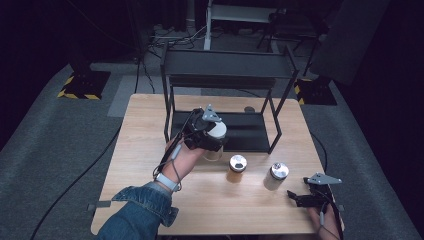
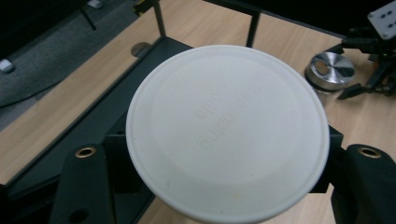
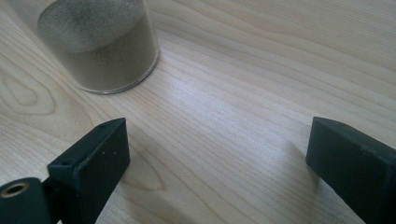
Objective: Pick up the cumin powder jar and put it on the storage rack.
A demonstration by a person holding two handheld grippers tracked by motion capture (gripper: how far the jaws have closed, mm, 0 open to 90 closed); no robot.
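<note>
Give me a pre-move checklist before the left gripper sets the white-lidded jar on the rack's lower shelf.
1. Grip: left gripper shut on the white-lidded jar, jaws on either side below the lid. Ok.
2. Jar clear of the table: it looks lifted in the high view. Ok.
3. Landing spot: the rack's lower shelf is bare beside the jar. Ok.
4. Rack front posts: close beside the hand; clearance cannot tell.
5. Right gripper open, low over the table, holding nothing, away from the path. Ok.
6. The two metal-capped jars stand upright in front of the rack, away from the shelf. Ok.
</note>
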